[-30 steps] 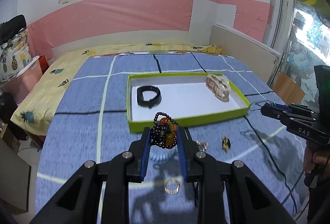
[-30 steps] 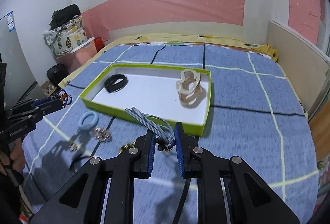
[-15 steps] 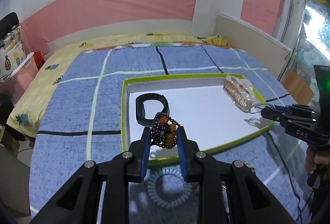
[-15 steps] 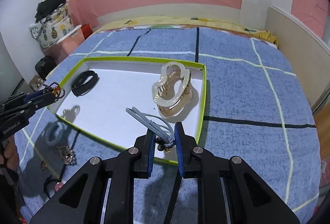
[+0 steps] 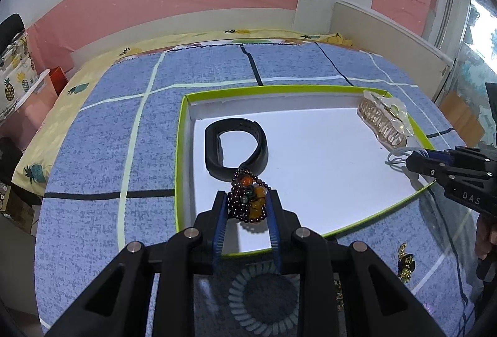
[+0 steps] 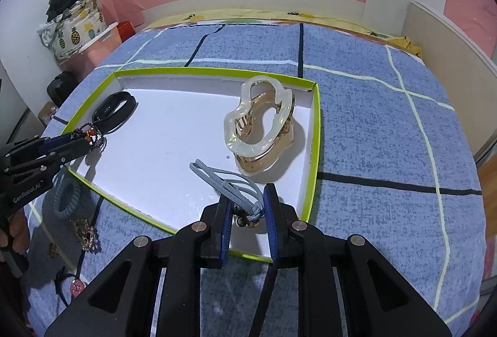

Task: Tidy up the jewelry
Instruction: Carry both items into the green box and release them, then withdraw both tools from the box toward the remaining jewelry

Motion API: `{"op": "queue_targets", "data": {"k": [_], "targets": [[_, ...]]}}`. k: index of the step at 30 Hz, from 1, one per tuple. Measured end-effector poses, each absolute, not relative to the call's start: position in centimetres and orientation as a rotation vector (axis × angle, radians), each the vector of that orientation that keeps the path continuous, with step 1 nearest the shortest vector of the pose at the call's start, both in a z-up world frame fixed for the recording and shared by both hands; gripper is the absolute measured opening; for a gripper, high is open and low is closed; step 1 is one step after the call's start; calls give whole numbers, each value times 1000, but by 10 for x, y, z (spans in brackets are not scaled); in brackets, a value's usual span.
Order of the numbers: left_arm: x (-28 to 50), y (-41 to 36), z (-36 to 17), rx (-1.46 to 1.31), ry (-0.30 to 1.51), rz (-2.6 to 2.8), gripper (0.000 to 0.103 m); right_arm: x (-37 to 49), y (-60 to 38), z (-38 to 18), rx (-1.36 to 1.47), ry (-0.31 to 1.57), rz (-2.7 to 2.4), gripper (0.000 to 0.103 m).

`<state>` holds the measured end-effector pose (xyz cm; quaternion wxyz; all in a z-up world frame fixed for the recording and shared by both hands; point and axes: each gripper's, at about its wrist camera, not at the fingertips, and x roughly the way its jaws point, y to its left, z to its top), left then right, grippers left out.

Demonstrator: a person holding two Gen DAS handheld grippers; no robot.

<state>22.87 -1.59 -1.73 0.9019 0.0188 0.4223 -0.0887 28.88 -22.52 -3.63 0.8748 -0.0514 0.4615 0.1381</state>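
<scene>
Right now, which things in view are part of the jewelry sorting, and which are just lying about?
Part of the job:
- green-rimmed tray
- beaded bracelet in the left tool
- blue hair tie in the right tool
- black band and clear hair claw, both in the tray
- coil hair tie and gold trinket, on the blanket

Lying about:
- pineapple-print bag
- red box

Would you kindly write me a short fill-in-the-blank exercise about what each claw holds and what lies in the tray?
1. The left claw grips a ____ bracelet.
2. The right claw grips a blue ____ tie.
3. The black band lies inside the ____-rimmed tray.
4. The clear hair clip lies in the tray nearest the ____ claw.

Missing words: beaded; hair; green; right
</scene>
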Motion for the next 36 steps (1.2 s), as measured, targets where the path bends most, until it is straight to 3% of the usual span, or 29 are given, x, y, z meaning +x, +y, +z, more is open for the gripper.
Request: {"op": "queue_targets", "data": {"k": [12,17,36], "targets": [[226,-13,-13,20,880,-188,30,276,-226,-29,-90,937,289,39],[217,-15,-8,24,867,-197,35,266,-225,-23,-86,916,298,40],[108,6,37,-31,728,-114,35,143,-240,24,-4,717,345,40]]}}
